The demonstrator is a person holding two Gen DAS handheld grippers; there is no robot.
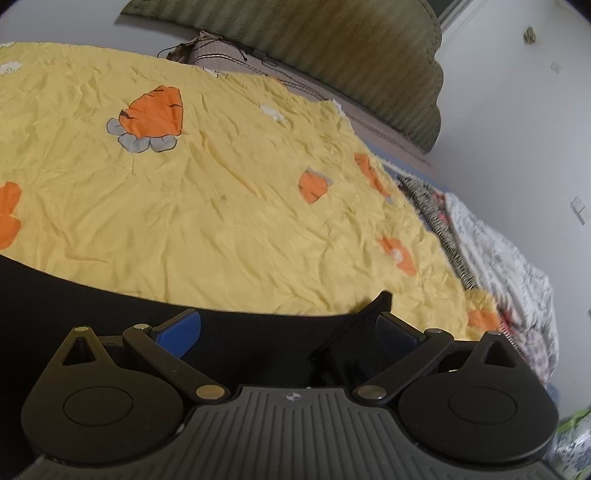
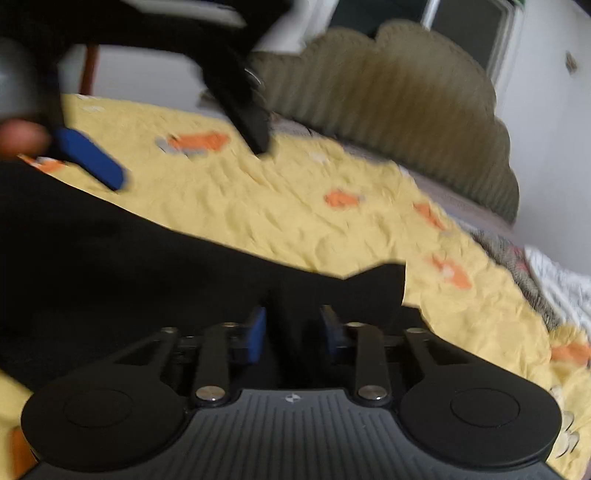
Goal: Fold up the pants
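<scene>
The black pants point(image 1: 92, 306) lie on a yellow bedsheet point(image 1: 221, 206) with orange prints, filling the lower part of both views. My left gripper point(image 1: 288, 328) is open just above the pants' edge; a raised black corner point(image 1: 380, 302) stands by its right finger. In the right wrist view the pants point(image 2: 147, 266) spread from the left. My right gripper point(image 2: 295, 328) is partly closed with black fabric between its blue pads point(image 2: 256, 332); a pants corner point(image 2: 388, 280) sticks up beyond it. The left gripper also shows at the upper left of the right wrist view point(image 2: 177, 155), open and blurred.
A green scalloped headboard point(image 1: 332, 55) stands behind the bed against a white wall. Patterned blankets point(image 1: 498, 258) are bunched along the bed's right side. A window point(image 2: 461, 22) is above the headboard.
</scene>
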